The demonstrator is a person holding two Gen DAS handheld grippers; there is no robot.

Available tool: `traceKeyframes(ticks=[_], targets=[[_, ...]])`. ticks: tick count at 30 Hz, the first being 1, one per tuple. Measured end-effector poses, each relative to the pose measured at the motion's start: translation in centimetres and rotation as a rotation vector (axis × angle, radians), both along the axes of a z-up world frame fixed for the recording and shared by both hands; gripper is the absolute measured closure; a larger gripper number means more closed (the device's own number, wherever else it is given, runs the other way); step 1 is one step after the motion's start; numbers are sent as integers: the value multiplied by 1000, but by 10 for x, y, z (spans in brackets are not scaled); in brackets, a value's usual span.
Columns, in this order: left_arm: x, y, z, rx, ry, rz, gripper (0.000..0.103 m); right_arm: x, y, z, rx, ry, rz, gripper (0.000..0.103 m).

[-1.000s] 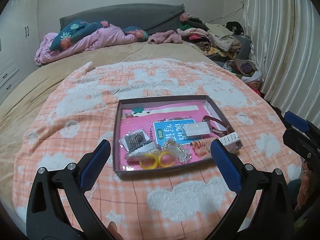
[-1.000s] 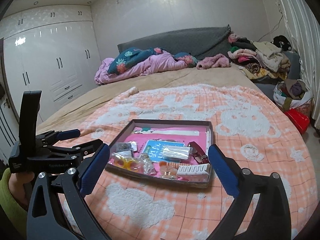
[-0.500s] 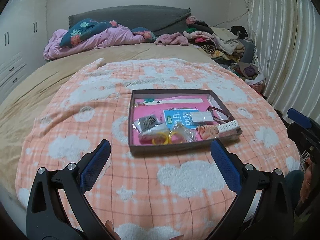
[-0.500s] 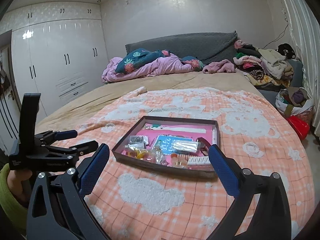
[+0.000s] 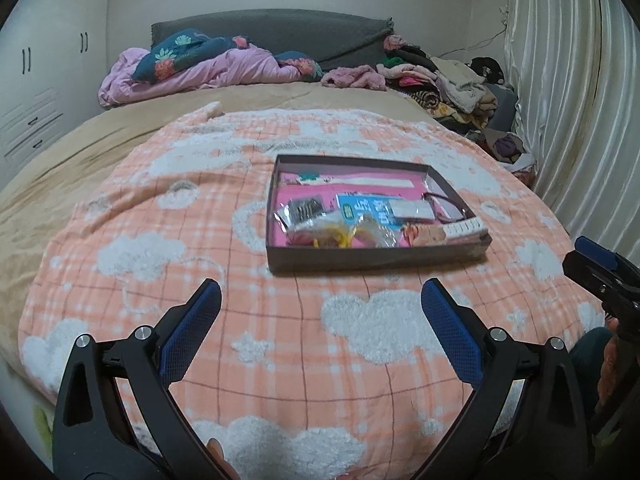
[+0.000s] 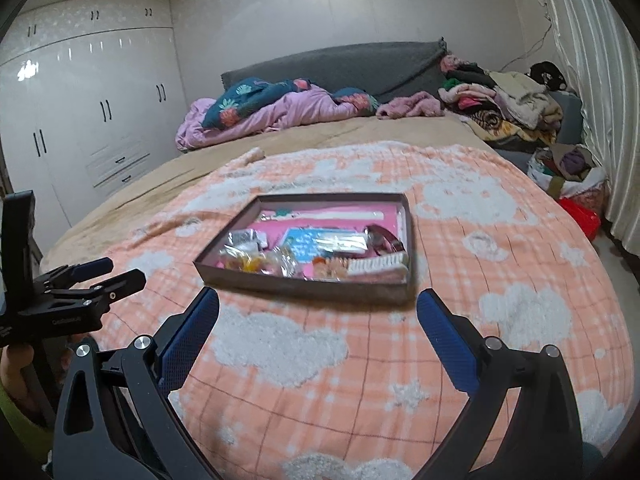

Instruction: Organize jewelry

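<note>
Jewelry sits in a shallow dark tray [image 5: 376, 258] on the peach blanket [image 5: 280, 360], mid-bed, well ahead of both my grippers. Inside, near the front wall: yellow rings [image 5: 340, 236] in crinkly clear bags, a bagged set of dark clips [image 5: 306, 208], a blue card [image 5: 362, 208] under a clear packet, a white comb [image 6: 378, 260] at the front right corner, a reddish band [image 6: 386, 238] by the right wall.

All looks light and small. Bags are likely slippery and limp, so I'd pinch a bag edge or corner, not the middle. Rings are stiff; grip across the rim. Comb is rigid, best taken by its spine. Tray is probably thin card and flexes; blanket under it is soft, so pressing down sinks it.

My left gripper [image 5: 320, 304] is spread wide, empty. My right gripper [image 6: 318, 308] is also wide, empty. Neither touches anything.
</note>
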State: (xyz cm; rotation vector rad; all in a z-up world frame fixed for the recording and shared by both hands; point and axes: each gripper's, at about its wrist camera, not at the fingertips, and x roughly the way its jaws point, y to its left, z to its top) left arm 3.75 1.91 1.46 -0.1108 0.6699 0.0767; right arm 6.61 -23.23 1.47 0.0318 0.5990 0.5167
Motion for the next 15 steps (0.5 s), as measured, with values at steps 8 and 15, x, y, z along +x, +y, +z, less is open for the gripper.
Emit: traceKeyframes(ticks=[8, 15], targets=[[-2, -6, -18, 5, 25, -16, 9, -3, 4, -18, -11, 8, -6, 4], [-1, -6, -26, 0, 35, -9, 9, -5, 13, -28, -37, 7, 18, 4]])
